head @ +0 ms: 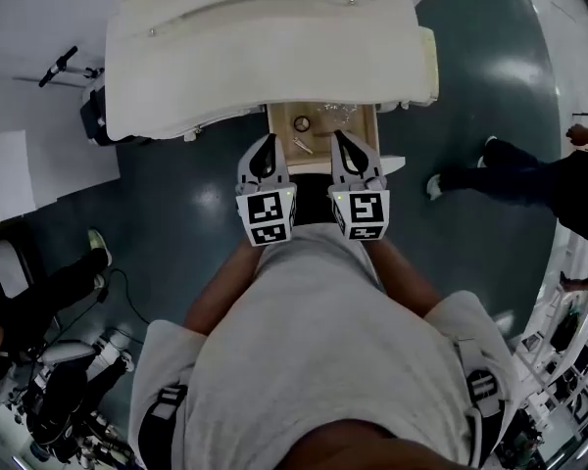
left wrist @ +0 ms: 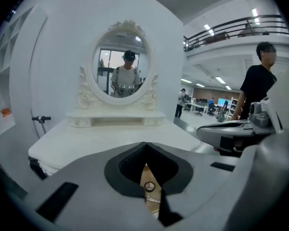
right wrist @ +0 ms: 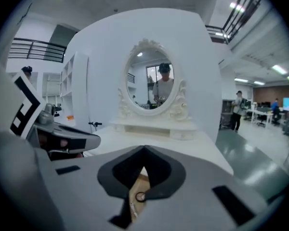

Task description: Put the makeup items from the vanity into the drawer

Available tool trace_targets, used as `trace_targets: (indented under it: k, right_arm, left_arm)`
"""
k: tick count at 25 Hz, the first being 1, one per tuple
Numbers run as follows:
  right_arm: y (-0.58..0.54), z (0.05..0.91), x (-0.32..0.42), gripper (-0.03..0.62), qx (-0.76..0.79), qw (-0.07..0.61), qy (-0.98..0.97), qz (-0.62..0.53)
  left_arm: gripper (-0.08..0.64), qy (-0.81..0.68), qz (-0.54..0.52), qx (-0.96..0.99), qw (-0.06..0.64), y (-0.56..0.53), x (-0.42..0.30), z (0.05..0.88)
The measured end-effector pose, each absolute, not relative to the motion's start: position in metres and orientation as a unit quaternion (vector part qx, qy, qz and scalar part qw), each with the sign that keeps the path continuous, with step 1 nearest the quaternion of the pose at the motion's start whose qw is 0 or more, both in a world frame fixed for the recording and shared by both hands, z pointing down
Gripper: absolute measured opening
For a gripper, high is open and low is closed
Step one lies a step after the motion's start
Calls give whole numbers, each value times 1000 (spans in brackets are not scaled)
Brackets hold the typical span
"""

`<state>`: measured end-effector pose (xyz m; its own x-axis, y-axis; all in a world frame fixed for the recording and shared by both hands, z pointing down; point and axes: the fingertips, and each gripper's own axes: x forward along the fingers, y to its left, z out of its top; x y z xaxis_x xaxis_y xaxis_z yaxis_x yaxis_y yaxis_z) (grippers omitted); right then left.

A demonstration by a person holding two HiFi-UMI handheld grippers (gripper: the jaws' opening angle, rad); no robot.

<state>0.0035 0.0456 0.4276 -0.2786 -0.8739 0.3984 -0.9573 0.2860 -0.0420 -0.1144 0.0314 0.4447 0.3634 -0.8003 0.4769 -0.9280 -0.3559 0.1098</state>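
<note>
Makeup items point(head: 302, 123), a small round piece + a thin stick, lie in the open wooden drawer point(head: 368, 125) at the vanity's point(head: 255, 57) near edge. They sit just beyond and between left gripper point(head: 270, 143) & right gripper point(head: 341, 139), both w/ jaws closed on nothing. Gripper views add the oval mirror point(left wrist: 123, 66) at the far side, which head view cuts off.

1. The left gripper point(head: 266, 148) is held out ahead of the chest and points forward and slightly down. Its jaws are closed tip to tip with nothing between them.
2. The right gripper point(head: 342, 141) sits just beside it and parallel, jaws likewise closed and empty.
3. The left forearm point(head: 219, 290) and right forearm point(head: 409, 280) are bare and angle inward from the elbows.
</note>
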Motion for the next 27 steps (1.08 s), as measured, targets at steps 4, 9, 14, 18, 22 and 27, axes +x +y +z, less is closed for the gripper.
trace_targets:
  k: [4, 9, 14, 18, 22, 27]
  right_arm:
    - [69, 387, -8, 14, 605, 141, -775, 115]
    - [86, 381, -21, 14, 633, 127, -759, 88]
    - [101, 387, -13, 14, 650, 129, -745, 77]
    - [134, 381, -30, 14, 649, 107, -752, 43]
    - [143, 386, -41, 15, 644, 115, -756, 39]
    - [131, 384, -55, 15, 641, 139, -753, 48]
  left_arm:
    - [6, -513, 151, 830, 156, 41, -116, 409]
    - [6, -493, 127, 850, 134, 52, -124, 406]
    - [6, -474, 116, 863, 129, 67, -112, 413]
    - [7, -477, 98, 869, 93, 100, -123, 404]
    - [6, -479, 92, 868, 93, 107, -131, 406]
    - [6, -465, 99, 872, 115, 96, -140, 408]
